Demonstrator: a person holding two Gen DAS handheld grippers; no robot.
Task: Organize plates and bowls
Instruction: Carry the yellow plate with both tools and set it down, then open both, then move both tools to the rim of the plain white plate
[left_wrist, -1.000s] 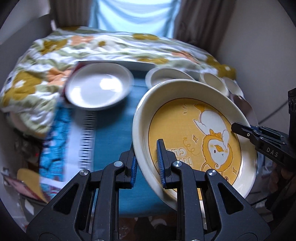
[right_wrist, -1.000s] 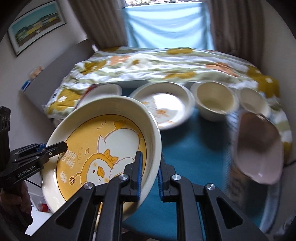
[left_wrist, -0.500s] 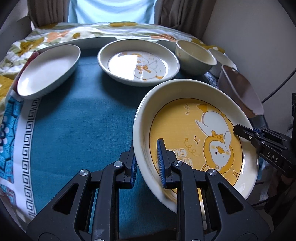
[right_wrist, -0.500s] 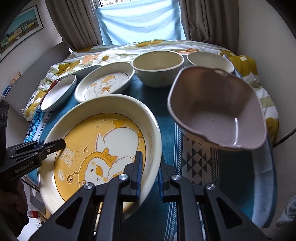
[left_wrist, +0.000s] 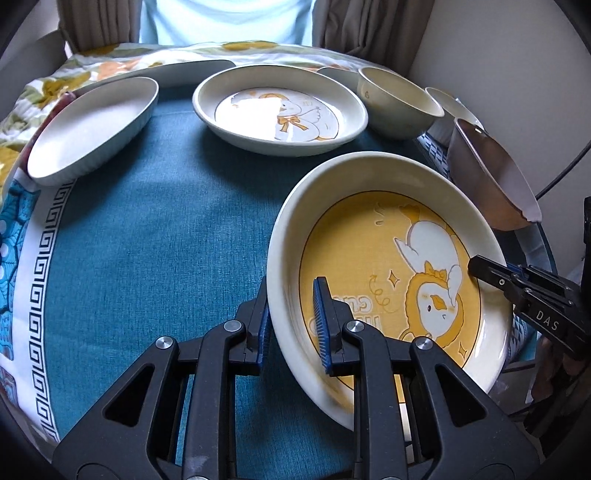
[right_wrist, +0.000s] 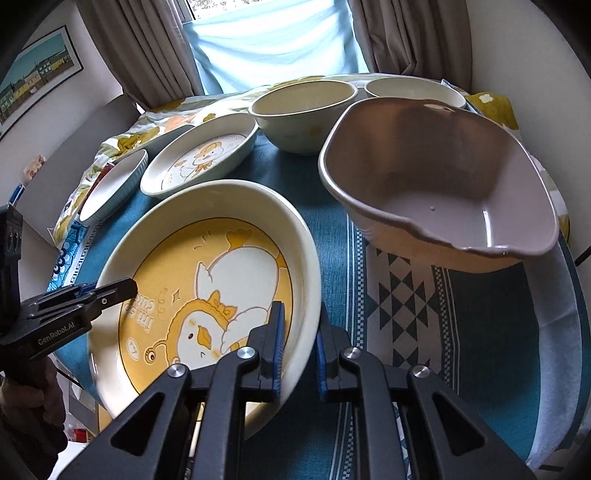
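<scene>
yellow duck plate (left_wrist: 388, 258) clamped by both hand-held grippers over teal tablecloth (left_wrist: 155, 240)

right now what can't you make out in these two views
- Whether the yellow duck plate touches the cloth: its underside is hidden by its own body and both grippers' fingers, in both views.
- Second cream bowl: left view, mostly hidden behind the nearer cream bowl and the pink bowl.
- White oval dish: right view, small and distorted at the left edge.
</scene>
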